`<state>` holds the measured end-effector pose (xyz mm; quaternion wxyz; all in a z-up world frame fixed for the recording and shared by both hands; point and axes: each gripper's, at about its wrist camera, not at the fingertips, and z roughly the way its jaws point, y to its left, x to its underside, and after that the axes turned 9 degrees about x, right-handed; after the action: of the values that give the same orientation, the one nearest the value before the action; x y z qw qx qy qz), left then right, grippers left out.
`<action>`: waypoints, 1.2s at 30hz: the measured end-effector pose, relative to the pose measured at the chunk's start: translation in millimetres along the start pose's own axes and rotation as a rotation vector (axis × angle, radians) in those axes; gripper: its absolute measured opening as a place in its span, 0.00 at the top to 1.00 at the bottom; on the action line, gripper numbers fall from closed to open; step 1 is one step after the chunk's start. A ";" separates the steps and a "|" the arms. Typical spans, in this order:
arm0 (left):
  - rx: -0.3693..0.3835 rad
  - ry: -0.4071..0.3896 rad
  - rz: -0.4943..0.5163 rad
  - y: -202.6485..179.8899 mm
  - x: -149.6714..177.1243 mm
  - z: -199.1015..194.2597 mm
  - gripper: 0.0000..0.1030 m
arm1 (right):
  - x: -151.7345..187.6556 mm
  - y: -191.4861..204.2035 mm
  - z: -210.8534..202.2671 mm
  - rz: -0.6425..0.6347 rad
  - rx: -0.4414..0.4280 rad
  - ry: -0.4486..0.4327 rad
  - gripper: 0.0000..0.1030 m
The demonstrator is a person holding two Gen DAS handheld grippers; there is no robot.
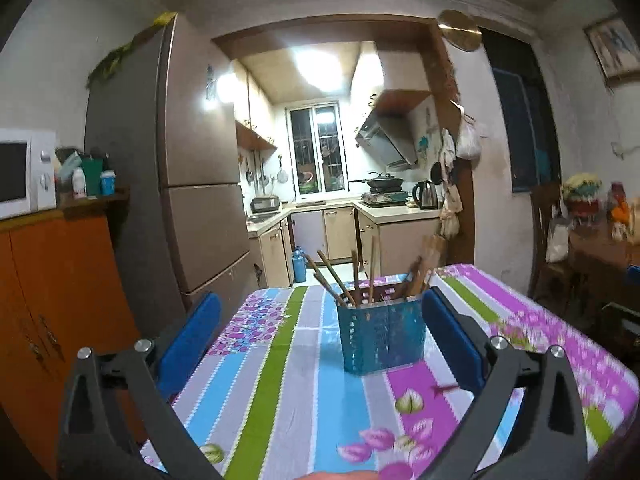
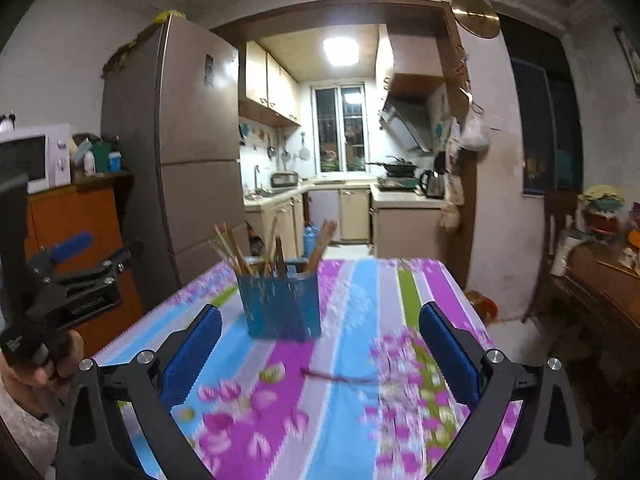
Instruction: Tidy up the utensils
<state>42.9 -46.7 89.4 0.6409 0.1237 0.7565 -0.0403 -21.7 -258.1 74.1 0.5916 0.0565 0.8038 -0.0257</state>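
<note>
Both tools stand wide and empty: left tool (image 1: 320,336), right tool (image 2: 320,340), with the blue utensil basket (image 1: 380,336) of chopsticks (image 1: 334,280) upright on the striped surface (image 1: 280,380).

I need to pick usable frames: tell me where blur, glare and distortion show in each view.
Left wrist view: kitchen ceiling light blown out, tablecloth smeared at right, walls bowed by fisheye. Right wrist view: blue basket and floral tablecloth motion-blurred, door frame curved.
</note>
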 end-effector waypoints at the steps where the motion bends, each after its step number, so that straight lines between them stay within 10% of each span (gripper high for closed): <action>1: 0.002 0.001 0.005 -3.9 5.8 -9.7 0.06 | 8.6 2.5 -3.4 0.001 0.013 0.030 0.04; 14: 0.052 0.228 -0.112 -15.0 59.6 -32.6 0.06 | 58.8 4.7 -32.1 0.004 0.272 0.085 0.04; 36: 0.039 0.224 -0.011 -43.9 65.8 -46.1 0.06 | 69.6 4.0 -30.8 -0.004 0.274 0.126 0.04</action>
<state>-21.5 -70.0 28.8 0.5496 0.1357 0.8231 -0.0443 -70.8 -246.6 16.9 0.5268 0.1364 0.8284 -0.1326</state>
